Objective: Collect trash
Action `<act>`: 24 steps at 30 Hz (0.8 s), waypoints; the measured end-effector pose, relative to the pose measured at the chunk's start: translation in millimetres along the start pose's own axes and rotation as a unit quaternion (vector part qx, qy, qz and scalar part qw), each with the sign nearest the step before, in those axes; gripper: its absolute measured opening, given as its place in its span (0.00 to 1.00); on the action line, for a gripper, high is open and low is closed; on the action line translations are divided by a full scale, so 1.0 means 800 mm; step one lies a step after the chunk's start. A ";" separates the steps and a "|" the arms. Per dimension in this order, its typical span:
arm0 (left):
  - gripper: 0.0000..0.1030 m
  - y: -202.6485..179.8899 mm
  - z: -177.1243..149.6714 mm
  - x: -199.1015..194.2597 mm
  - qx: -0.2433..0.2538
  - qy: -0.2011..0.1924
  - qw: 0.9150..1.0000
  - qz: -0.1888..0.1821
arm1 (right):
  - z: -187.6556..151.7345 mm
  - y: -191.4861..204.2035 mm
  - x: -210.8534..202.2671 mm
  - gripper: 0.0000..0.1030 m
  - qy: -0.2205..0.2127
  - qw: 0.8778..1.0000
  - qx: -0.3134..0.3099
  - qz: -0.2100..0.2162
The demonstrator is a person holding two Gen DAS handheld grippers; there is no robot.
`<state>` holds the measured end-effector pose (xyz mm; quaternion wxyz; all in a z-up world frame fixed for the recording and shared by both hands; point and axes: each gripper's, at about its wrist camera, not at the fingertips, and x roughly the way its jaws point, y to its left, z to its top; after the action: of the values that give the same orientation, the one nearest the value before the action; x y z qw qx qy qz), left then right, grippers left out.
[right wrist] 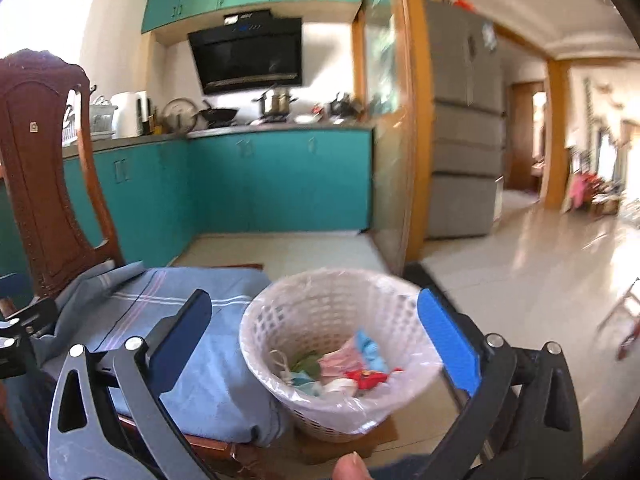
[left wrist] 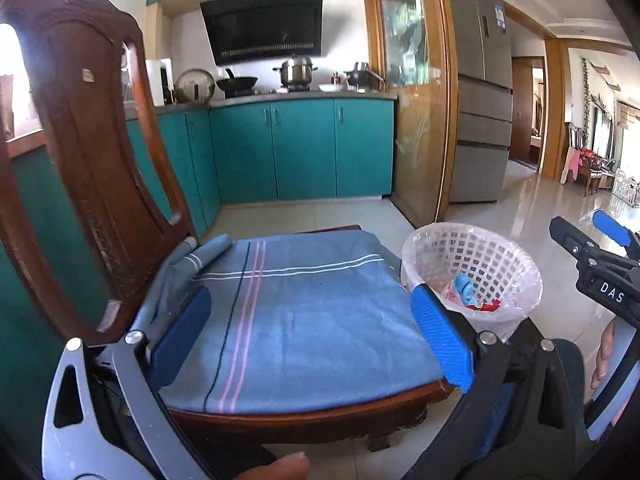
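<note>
Both grippers, left gripper [left wrist: 312, 336] and right gripper [right wrist: 316, 344], had fingers spread, holding nothing (crumpled trash [right wrist: 352, 368] lay in the white basket [right wrist: 280, 320] beside the chair [left wrist: 80, 160]).

The left gripper [left wrist: 312, 334] and the right gripper [right wrist: 316, 346] both tilt slightly downward with blue-padded fingers [left wrist: 442, 338] spread wide and empty, a thumb tip [right wrist: 352, 468] visible beneath each.

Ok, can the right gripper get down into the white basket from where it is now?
Probably yes. The right gripper is open and empty, and the white basket sits just ahead of it with its mouth uncovered. Only wrappers lie at the bottom; the chair stands to the basket's left, clear of the way in.
</note>
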<state>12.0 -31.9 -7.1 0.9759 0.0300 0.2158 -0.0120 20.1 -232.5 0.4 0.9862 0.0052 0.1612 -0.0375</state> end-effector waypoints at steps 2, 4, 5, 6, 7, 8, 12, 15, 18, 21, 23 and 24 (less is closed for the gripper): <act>0.97 0.001 -0.004 -0.013 0.000 -0.006 1.000 -0.002 | 0.000 0.011 -0.018 0.97 -0.018 1.000 -0.011 -0.004; 0.97 0.000 -0.006 -0.020 0.005 -0.008 1.000 -0.007 | -0.001 0.020 -0.031 0.97 -0.021 1.000 -0.021 -0.005; 0.97 -0.001 -0.007 -0.025 0.009 -0.010 1.000 -0.009 | -0.001 0.024 -0.040 0.97 -0.022 0.999 -0.025 -0.004; 0.97 0.000 -0.009 -0.029 0.011 -0.013 1.000 -0.011 | -0.004 0.028 -0.047 0.97 -0.023 0.999 -0.028 -0.001; 0.97 0.000 -0.008 -0.032 0.011 -0.015 1.000 -0.012 | -0.005 0.031 -0.053 0.97 -0.022 0.999 -0.033 0.001; 0.97 0.001 -0.008 -0.035 0.011 -0.016 1.000 -0.016 | -0.009 0.035 -0.060 0.97 -0.022 0.999 -0.039 0.000; 0.97 0.010 -0.011 -0.049 0.003 -0.024 0.999 -0.021 | -0.013 0.050 -0.076 0.97 -0.028 0.998 -0.063 -0.013; 0.97 0.016 -0.011 -0.053 0.001 -0.026 0.999 -0.022 | -0.013 0.057 -0.088 0.97 -0.035 0.997 -0.068 -0.016; 0.97 0.021 -0.010 -0.053 0.000 -0.027 0.999 -0.021 | -0.010 0.063 -0.094 0.97 -0.043 0.996 -0.071 -0.016; 0.97 0.024 -0.008 -0.055 0.001 -0.029 0.999 -0.021 | -0.007 0.067 -0.100 0.97 -0.049 0.996 -0.070 -0.018; 0.97 0.023 -0.007 -0.057 0.001 -0.030 0.999 -0.019 | -0.006 0.067 -0.102 0.97 -0.050 0.996 -0.065 -0.014; 0.97 0.024 -0.006 -0.058 0.001 -0.031 0.999 -0.019 | -0.005 0.068 -0.104 0.97 -0.050 0.997 -0.064 -0.013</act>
<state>-31.3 -12.2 8.8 0.9817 0.0266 0.1861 -0.0313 -55.4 -172.3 23.0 0.9908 -0.0624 0.1134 -0.0402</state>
